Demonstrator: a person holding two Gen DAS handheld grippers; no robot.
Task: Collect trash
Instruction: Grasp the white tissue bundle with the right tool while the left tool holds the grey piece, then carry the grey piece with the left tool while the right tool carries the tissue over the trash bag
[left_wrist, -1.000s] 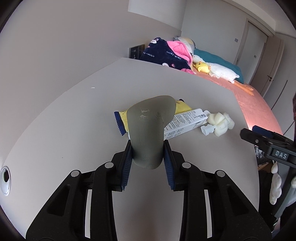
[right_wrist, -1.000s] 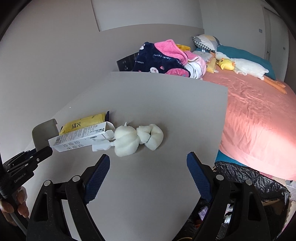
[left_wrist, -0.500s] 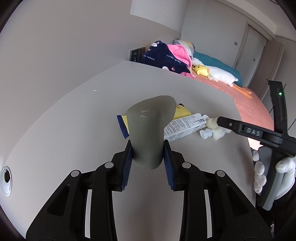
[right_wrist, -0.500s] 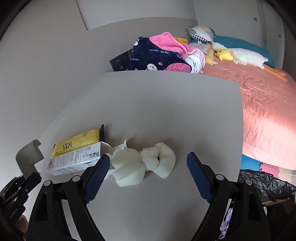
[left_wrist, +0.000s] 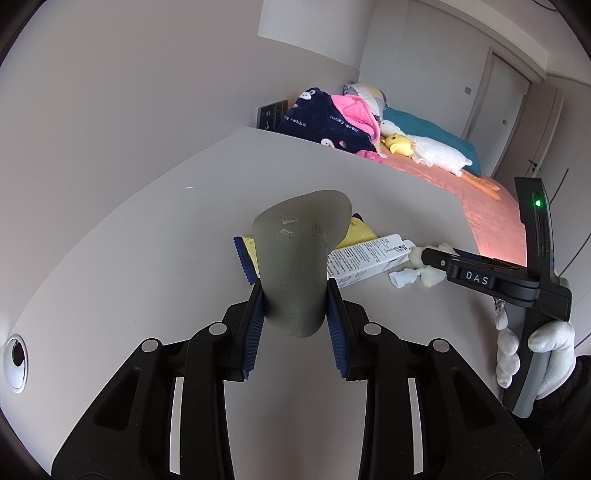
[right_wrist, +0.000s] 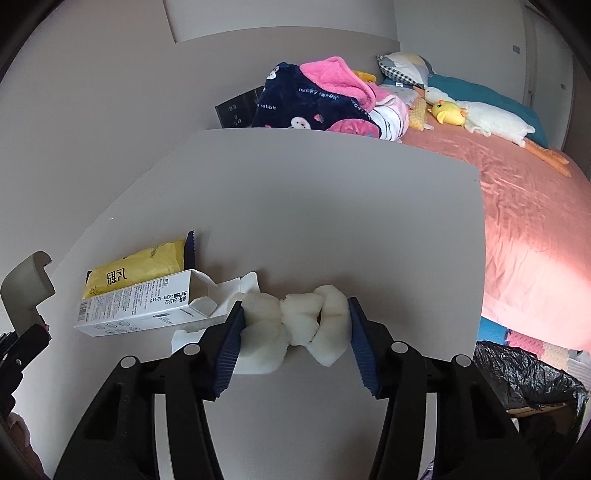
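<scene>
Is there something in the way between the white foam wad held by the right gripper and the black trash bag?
Nothing visible blocks it. The right gripper has just been closing its jaws on the white foam wad. From there to the black trash bag, beyond the table's right edge, the surface is bare.
</scene>
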